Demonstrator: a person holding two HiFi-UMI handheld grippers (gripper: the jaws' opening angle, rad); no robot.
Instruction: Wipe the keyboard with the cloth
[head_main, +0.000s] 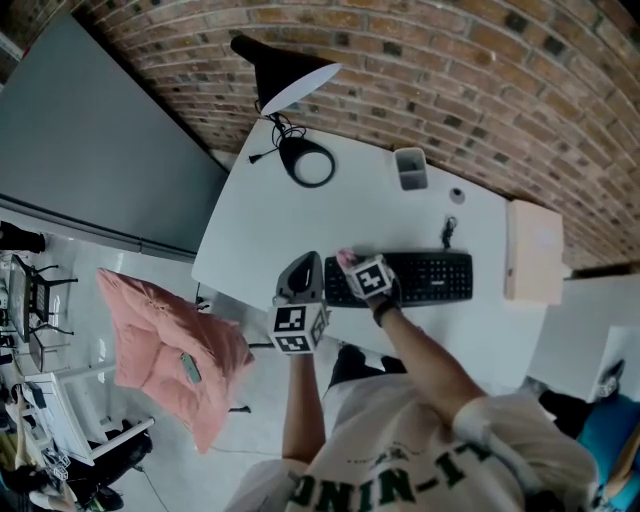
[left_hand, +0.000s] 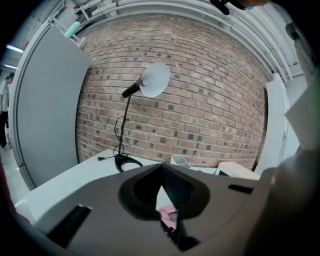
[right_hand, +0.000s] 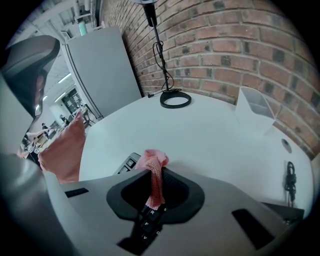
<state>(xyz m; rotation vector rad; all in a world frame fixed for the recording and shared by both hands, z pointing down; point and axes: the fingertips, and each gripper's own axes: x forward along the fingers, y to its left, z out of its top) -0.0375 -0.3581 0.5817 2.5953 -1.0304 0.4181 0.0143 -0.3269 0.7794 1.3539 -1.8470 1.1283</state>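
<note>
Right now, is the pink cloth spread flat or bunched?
Bunched: the cloth is a narrow strip pinched in the right gripper, jaws closed, above the keyboard.

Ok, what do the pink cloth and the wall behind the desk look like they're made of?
Pink cloth: seemingly knitted fabric, soft and matte; fine ribbed loops show where the right gripper pinches it. Wall: brick by the look, rough and matte, reddish-brown blocks with pale mortar lines; possibly only a facing.
</note>
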